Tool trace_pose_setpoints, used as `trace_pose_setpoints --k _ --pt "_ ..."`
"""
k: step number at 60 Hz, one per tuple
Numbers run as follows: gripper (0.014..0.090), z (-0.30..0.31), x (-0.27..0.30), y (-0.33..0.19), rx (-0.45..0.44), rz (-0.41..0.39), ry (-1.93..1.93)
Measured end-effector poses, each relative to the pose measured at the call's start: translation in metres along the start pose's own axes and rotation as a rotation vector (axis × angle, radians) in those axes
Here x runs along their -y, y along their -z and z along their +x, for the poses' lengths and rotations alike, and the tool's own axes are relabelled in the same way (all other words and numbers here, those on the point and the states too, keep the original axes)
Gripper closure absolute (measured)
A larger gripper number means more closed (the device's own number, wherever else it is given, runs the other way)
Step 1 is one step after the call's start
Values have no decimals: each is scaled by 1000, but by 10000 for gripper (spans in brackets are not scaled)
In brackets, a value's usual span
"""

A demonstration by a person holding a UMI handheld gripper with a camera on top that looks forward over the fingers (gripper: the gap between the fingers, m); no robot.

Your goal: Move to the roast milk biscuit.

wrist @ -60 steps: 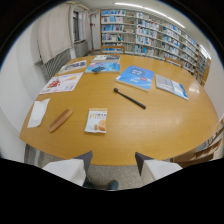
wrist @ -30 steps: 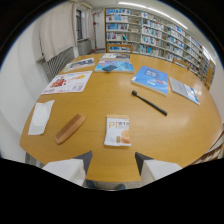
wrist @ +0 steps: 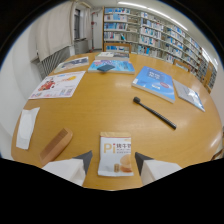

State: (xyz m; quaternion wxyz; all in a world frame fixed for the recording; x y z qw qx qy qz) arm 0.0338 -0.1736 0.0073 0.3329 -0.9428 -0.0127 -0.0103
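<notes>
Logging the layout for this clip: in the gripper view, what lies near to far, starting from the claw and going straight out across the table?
Open claw → biscuit packet lying between its fingers → black stick-like tool → blue book → bookshelves at the far wall.

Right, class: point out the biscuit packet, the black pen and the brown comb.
biscuit packet (wrist: 115, 155), gripper view, middle of its white front.
black pen (wrist: 154, 113), gripper view, mid-shaft.
brown comb (wrist: 56, 145), gripper view, middle of its spine.
</notes>
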Motion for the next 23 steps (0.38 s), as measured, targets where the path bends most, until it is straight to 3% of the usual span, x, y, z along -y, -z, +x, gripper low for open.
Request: trace_pose_setpoints --k 23 --pt "200 -2 7 -14 16 -6 -12"
